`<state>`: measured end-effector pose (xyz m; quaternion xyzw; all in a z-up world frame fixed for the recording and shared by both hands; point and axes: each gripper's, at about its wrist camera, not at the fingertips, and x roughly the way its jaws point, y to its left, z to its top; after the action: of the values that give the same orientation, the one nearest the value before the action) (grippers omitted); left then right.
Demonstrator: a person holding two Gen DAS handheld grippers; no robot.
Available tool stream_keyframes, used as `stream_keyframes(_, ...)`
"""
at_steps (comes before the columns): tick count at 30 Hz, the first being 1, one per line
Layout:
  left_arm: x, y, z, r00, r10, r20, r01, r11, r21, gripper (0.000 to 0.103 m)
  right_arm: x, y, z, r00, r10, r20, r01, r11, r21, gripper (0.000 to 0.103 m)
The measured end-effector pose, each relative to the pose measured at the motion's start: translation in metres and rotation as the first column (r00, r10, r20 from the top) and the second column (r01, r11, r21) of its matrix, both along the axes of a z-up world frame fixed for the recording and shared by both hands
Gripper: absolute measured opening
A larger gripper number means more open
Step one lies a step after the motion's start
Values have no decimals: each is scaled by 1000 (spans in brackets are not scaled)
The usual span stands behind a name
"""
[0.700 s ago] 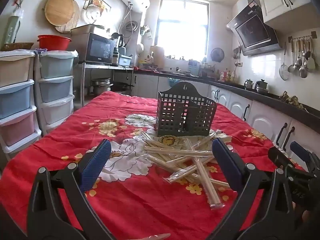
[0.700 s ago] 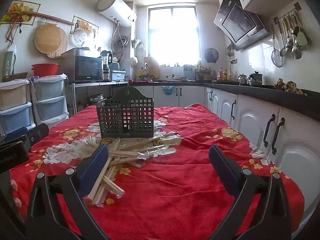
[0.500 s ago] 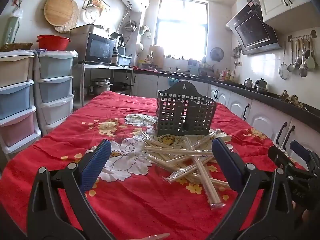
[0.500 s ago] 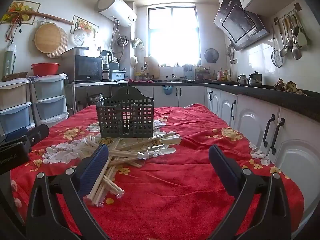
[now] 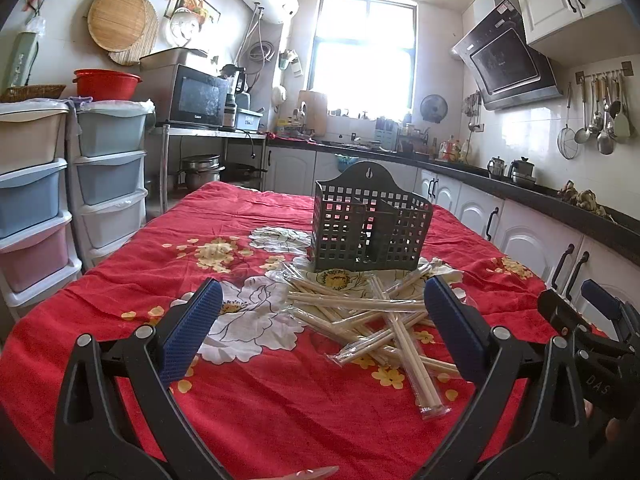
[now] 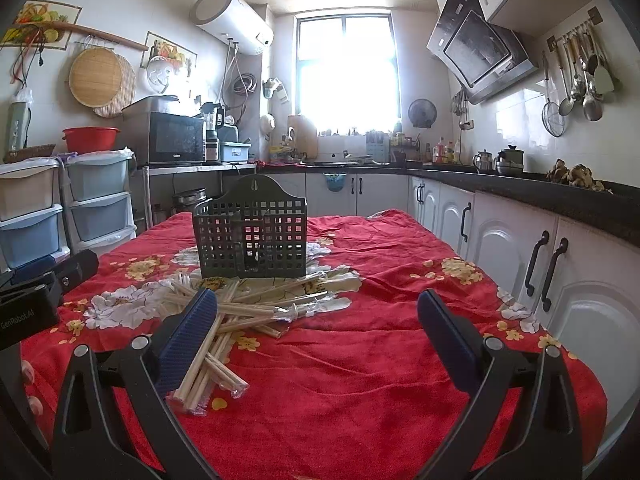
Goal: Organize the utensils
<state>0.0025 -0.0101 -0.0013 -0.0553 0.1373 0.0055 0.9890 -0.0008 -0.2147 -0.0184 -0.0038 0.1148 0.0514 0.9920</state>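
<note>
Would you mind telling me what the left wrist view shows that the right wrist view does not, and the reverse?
Only the left wrist view shows the open left gripper and, at its right edge, the side of the other gripper's body. Only the right wrist view shows the open right gripper and, at its left edge, a black body with white lettering. Both show the grey utensil basket, standing upright and empty, the wrapped chopsticks scattered in front of it, and the red floral tablecloth.

Lower chopsticks [image 5: 372,320] buried in the pile, utensil basket [image 5: 370,226] interior unreadable through its grid, right gripper [image 5: 592,344] clipped by the left view's frame edge.
</note>
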Motion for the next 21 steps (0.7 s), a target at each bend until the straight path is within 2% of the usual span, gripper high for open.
stream_keyframes(21,0,3,-1,1000,-5,-4,5,1000,-4,93,-2,2,5,1000,10,1,-10,1000,-19,97)
